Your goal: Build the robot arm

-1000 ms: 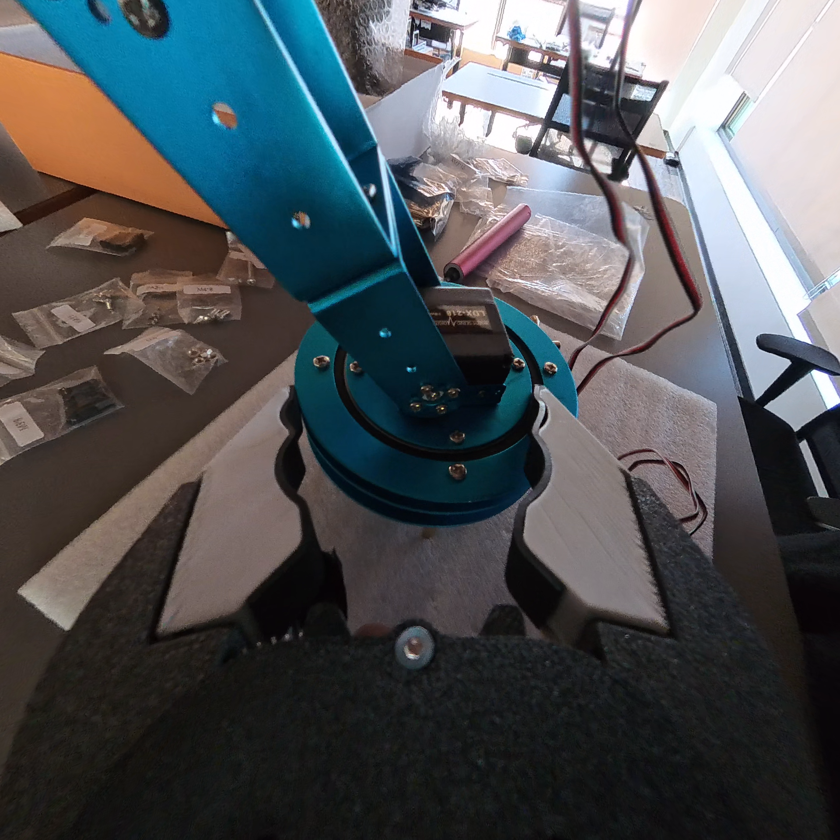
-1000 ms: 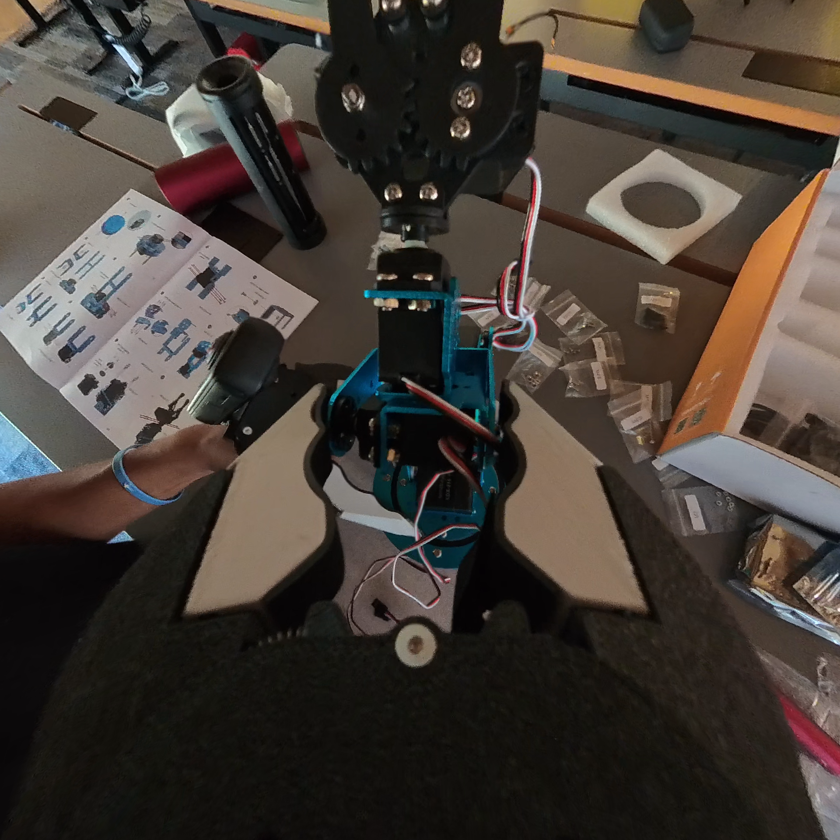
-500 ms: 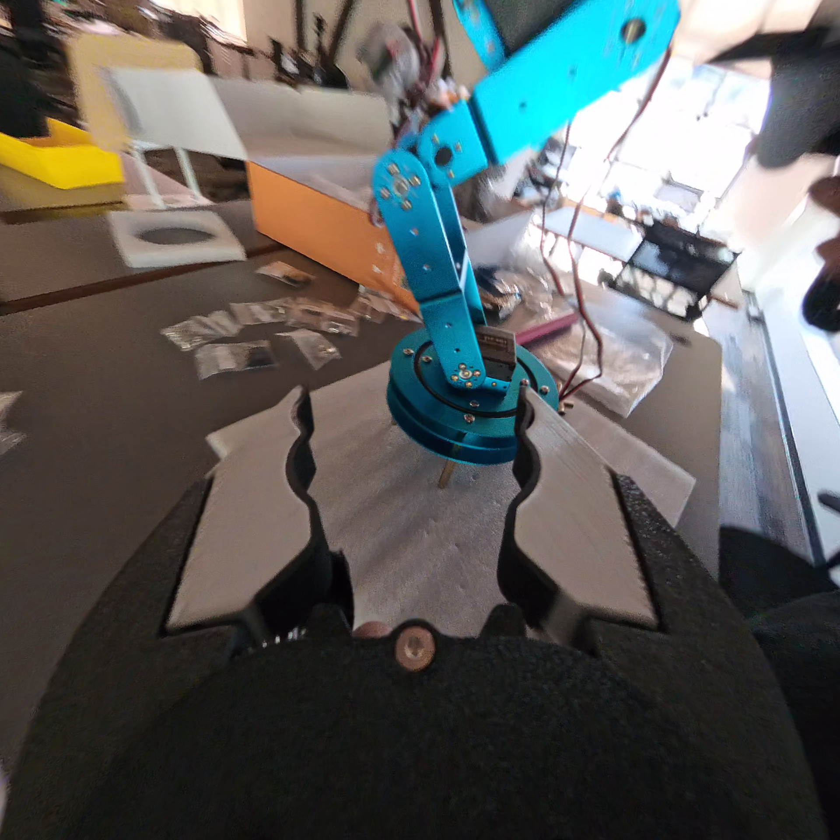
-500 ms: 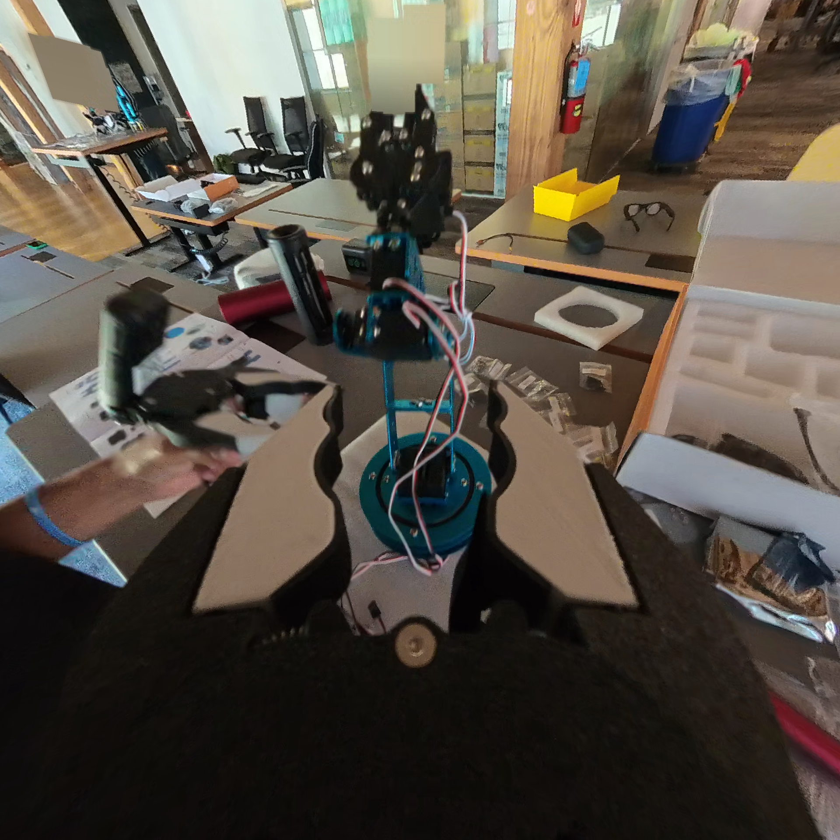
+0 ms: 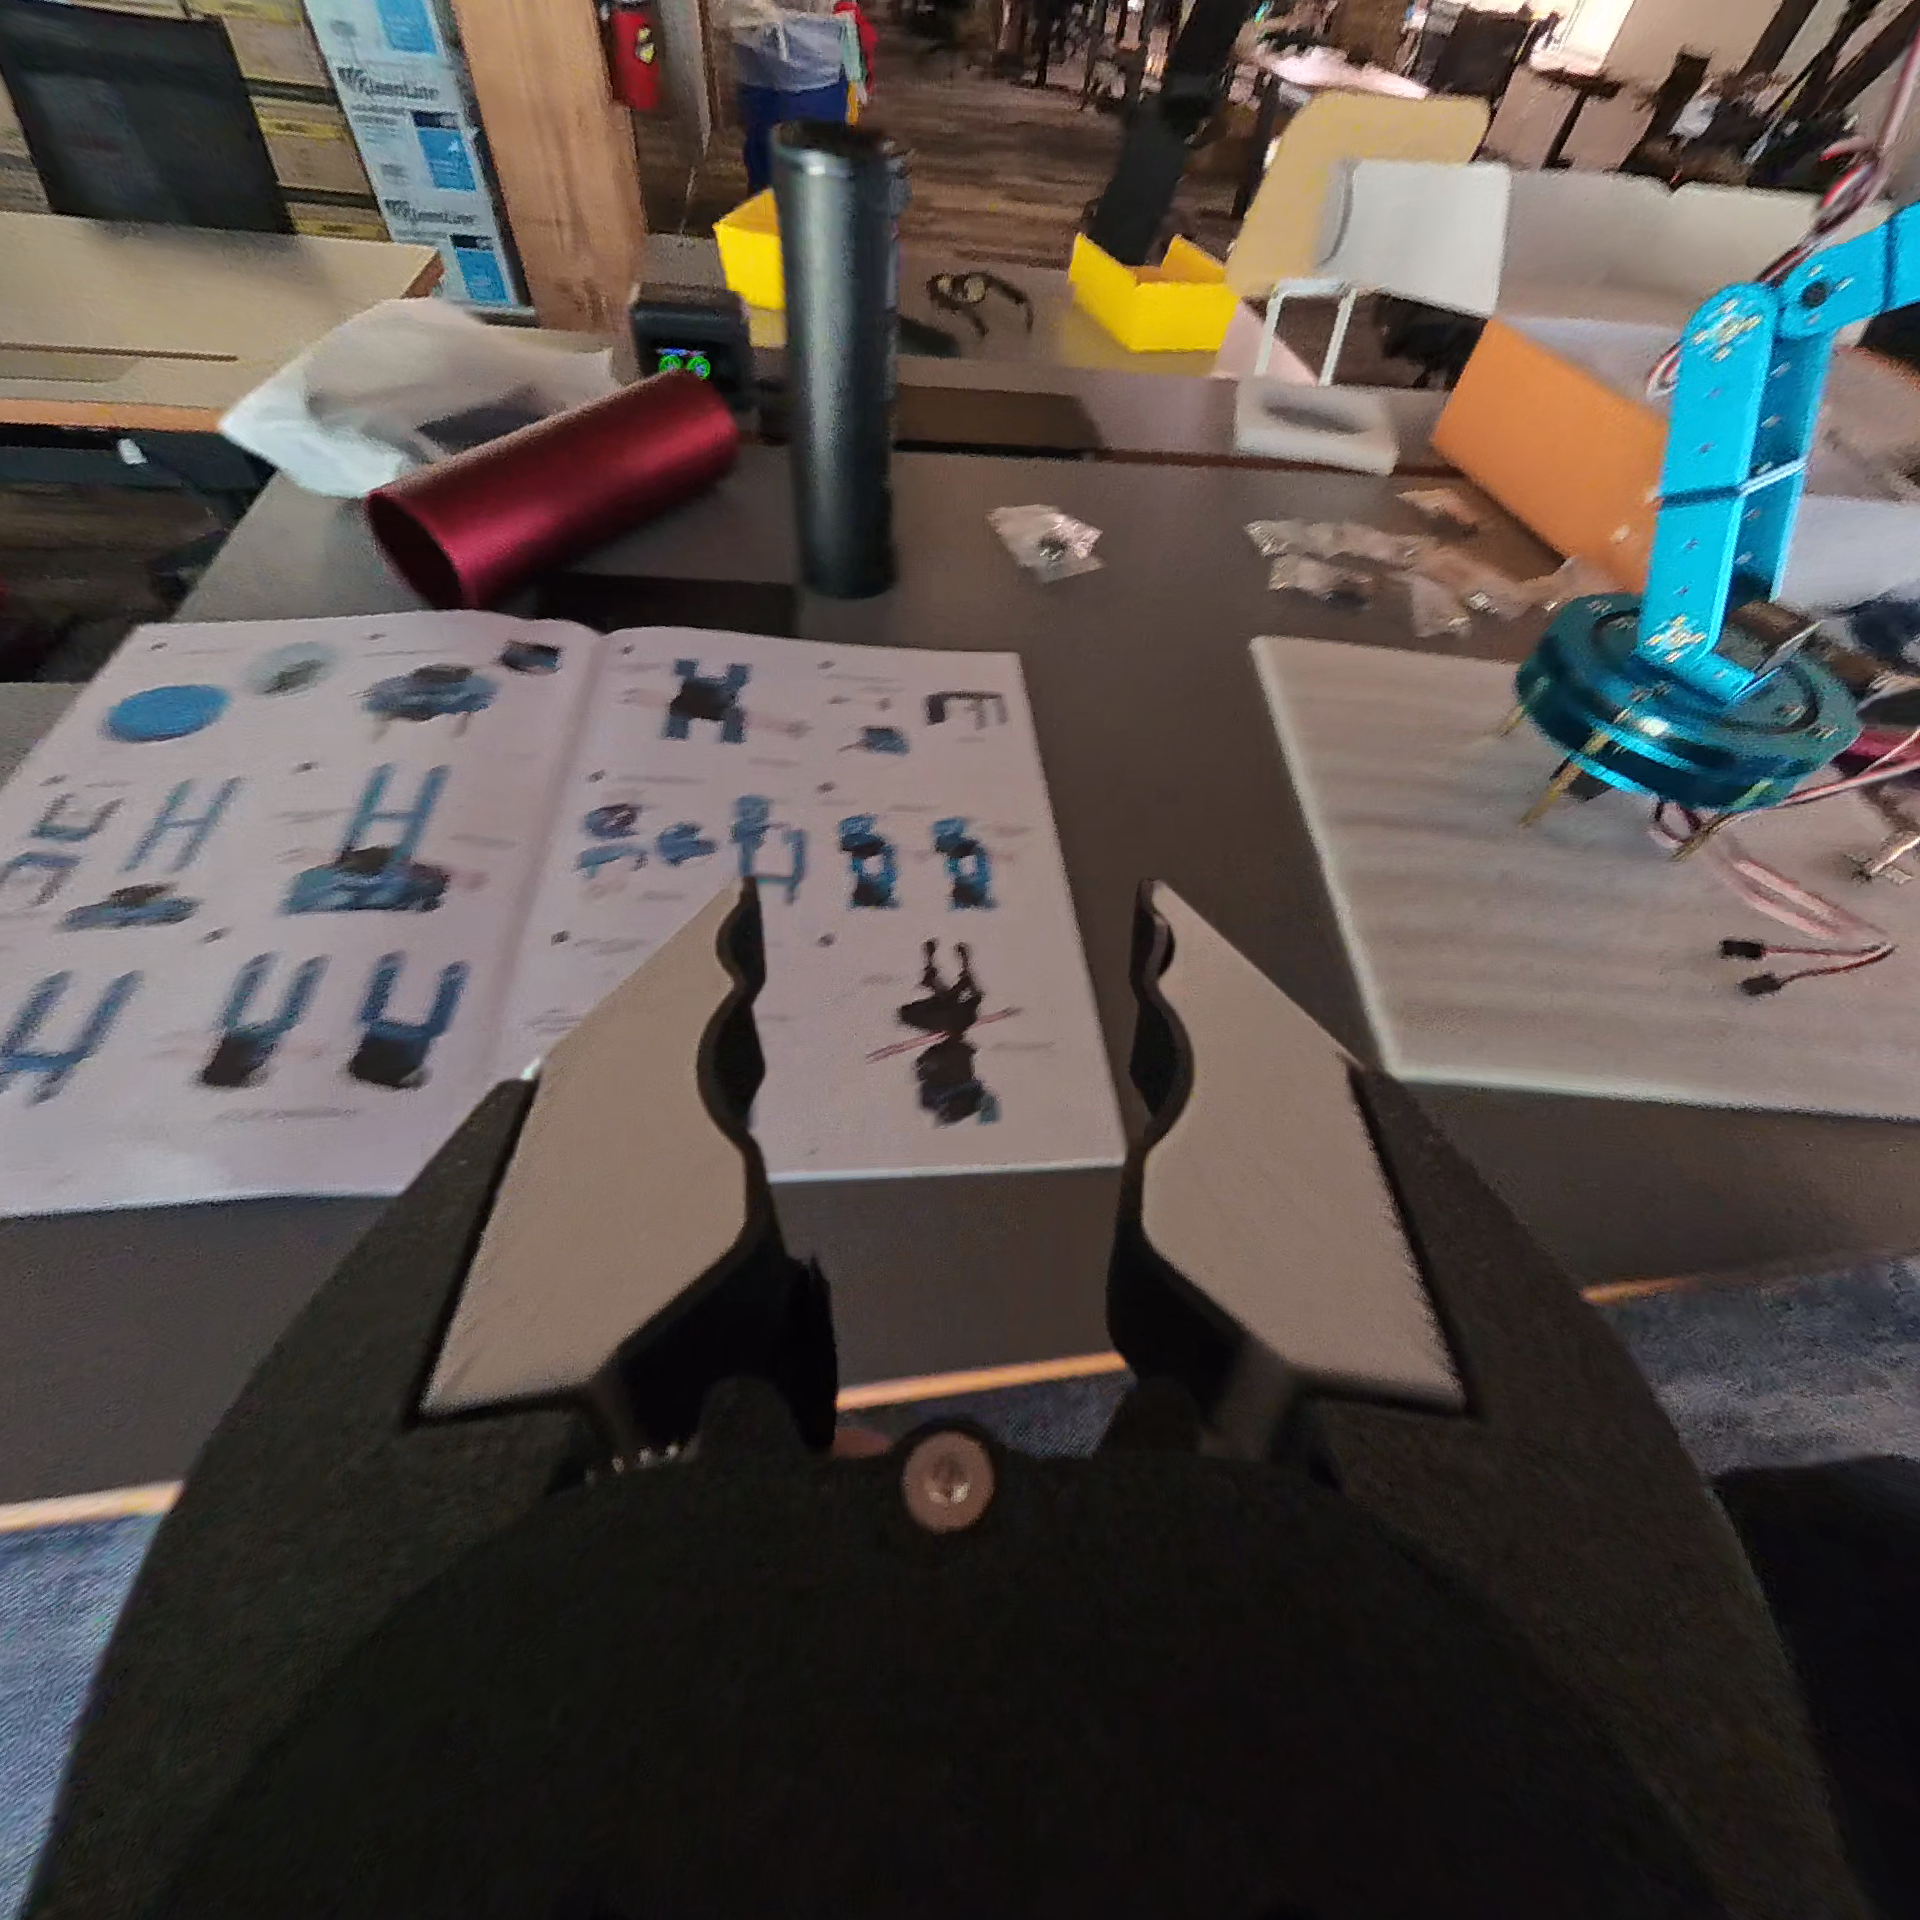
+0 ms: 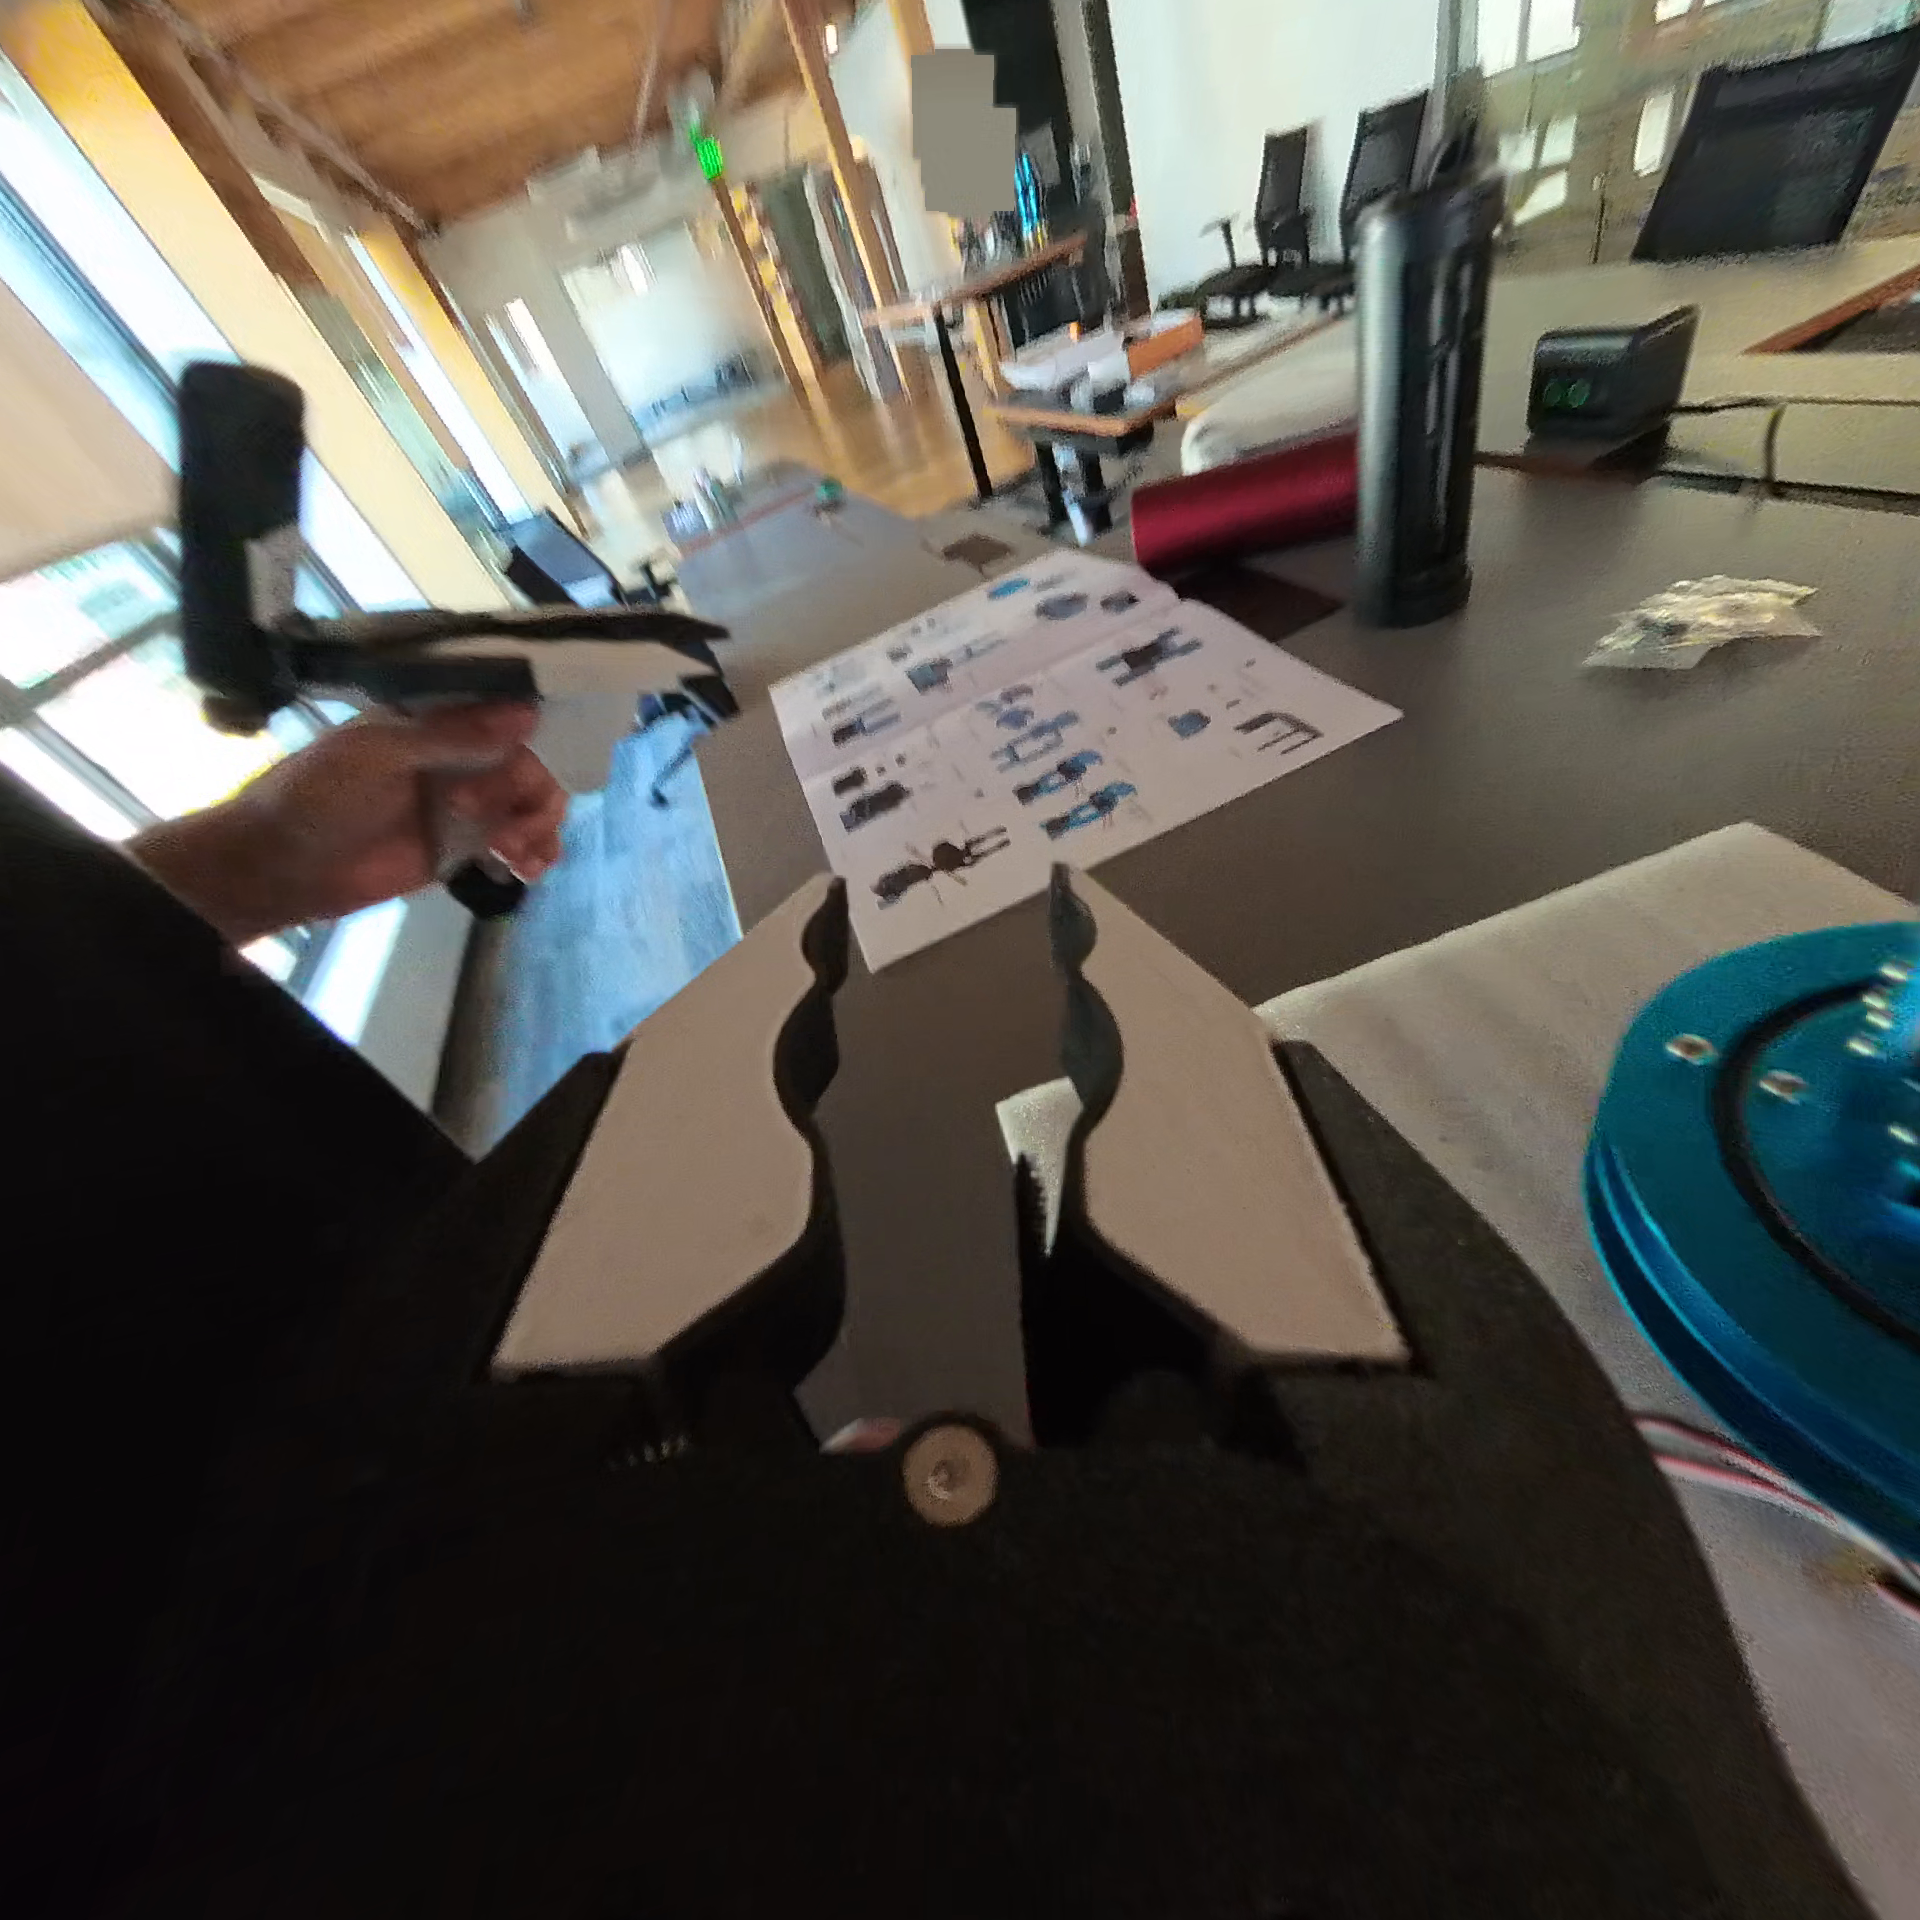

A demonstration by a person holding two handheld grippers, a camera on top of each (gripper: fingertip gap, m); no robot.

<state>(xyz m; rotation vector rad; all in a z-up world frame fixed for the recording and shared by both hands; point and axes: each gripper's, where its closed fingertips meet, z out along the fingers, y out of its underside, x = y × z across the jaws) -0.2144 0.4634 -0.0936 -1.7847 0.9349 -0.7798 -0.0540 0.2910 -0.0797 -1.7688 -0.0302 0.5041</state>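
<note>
The little blue robot arm point(image 5: 1704, 582) stands on thin gold legs on a white foam mat point(image 5: 1538, 914) on the dark table point(image 5: 1143, 644), and I think a bump or a tug on its loose wires point(image 5: 1808, 956) could tip it over. The left gripper point(image 5: 940, 894) is open and holds nothing, above the picture booklet point(image 5: 499, 873). The right gripper point(image 6: 945, 883) is open and empty too, near the mat's corner and close to the arm's round base point(image 6: 1766, 1174).

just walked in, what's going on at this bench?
A person holds a two-finger gripper in each hand; both are open and hold nothing. The left gripper hovers over the open instruction booklet. The right gripper is low over the dark table, beside the small blue robot arm's round base on a white foam sheet.
</note>
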